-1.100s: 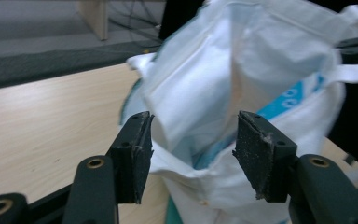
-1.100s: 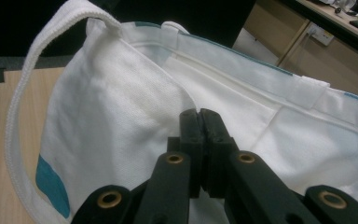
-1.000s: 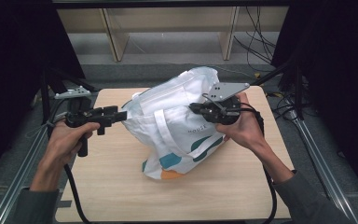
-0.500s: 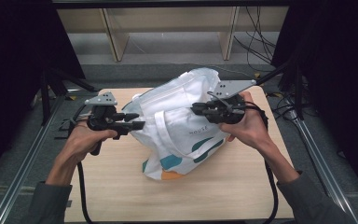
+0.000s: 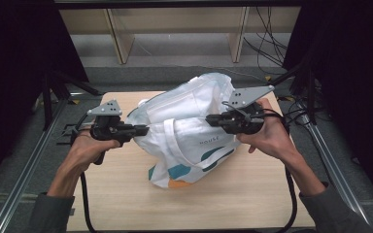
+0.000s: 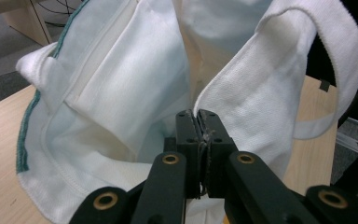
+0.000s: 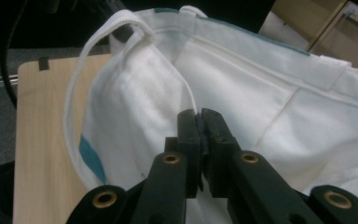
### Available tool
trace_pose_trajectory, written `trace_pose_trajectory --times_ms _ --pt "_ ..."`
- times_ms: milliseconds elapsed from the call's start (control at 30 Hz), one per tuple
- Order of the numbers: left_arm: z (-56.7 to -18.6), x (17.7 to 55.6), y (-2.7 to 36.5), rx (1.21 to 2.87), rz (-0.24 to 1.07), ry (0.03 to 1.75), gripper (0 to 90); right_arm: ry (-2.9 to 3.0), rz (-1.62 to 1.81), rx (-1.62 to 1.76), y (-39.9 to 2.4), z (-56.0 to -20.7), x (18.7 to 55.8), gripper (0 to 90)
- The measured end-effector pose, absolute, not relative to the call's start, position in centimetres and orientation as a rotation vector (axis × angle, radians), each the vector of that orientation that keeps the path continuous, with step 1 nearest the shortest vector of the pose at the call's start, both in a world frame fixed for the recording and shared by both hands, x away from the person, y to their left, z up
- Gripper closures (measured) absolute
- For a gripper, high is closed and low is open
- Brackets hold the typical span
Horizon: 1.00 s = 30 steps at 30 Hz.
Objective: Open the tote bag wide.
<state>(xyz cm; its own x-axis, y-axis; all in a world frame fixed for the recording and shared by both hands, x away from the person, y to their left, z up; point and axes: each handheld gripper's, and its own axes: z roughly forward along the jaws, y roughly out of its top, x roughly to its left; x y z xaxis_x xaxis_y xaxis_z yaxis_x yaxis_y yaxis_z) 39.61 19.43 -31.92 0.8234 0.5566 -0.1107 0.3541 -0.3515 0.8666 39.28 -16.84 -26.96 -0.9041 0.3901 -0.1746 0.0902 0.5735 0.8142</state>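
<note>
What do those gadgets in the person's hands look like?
Each is a black handheld tool: the left gripper and right gripper both carry a grey three-cornered plate on top, two black jaws with brass-coloured pivot rings, and a trailing black cable. The person wears grey sleeves.

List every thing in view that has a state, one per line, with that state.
Tote bag: on the table, mouth pulled open, body crumpled, pinched at both sides.
Strap: loose, looping free of the bag.
Left gripper: jaws have just been closing, now shut on the bag's fabric.
Right gripper: shut on the bag's rim.
</note>
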Motion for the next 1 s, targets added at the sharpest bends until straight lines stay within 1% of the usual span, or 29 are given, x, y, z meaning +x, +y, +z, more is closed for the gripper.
trace_pose_trajectory --times_ms 200,300,400,567,633,733,833,867,1000 --pt "-32.0 39.5 18.9 1.978 0.288 0.679 87.1 2.473 1.197 0.334 -16.6 -27.6 38.4 89.3" --pt "-31.5 39.0 19.1 1.975 0.294 0.677 87.2 2.465 1.203 0.385 -16.3 -28.2 38.6 89.3" --pt "-31.0 37.4 18.8 1.945 0.296 0.620 87.3 2.461 1.174 0.397 -15.9 -28.6 39.1 89.2" --pt "-30.5 34.4 18.4 1.961 0.324 0.481 87.4 2.446 1.128 0.418 -15.0 -29.0 39.5 88.9" --pt "-30.8 33.9 18.3 1.985 0.333 0.466 87.4 2.437 1.094 0.416 -14.5 -29.1 39.4 88.9" --pt "-32.1 33.4 17.7 2.010 0.291 0.426 87.4 2.452 1.054 0.419 -14.0 -29.6 39.3 88.9" --pt "-32.3 32.9 17.2 2.021 0.283 0.394 87.3 2.465 1.030 0.416 -13.6 -30.4 39.6 89.0" --pt "-32.4 32.9 17.1 2.024 0.281 0.397 87.3 2.483 1.017 0.415 -13.2 -31.1 39.7 89.0" --pt "-33.1 33.0 17.0 2.038 0.268 0.392 87.3 2.485 1.021 0.434 -13.2 -31.8 39.7 89.1"
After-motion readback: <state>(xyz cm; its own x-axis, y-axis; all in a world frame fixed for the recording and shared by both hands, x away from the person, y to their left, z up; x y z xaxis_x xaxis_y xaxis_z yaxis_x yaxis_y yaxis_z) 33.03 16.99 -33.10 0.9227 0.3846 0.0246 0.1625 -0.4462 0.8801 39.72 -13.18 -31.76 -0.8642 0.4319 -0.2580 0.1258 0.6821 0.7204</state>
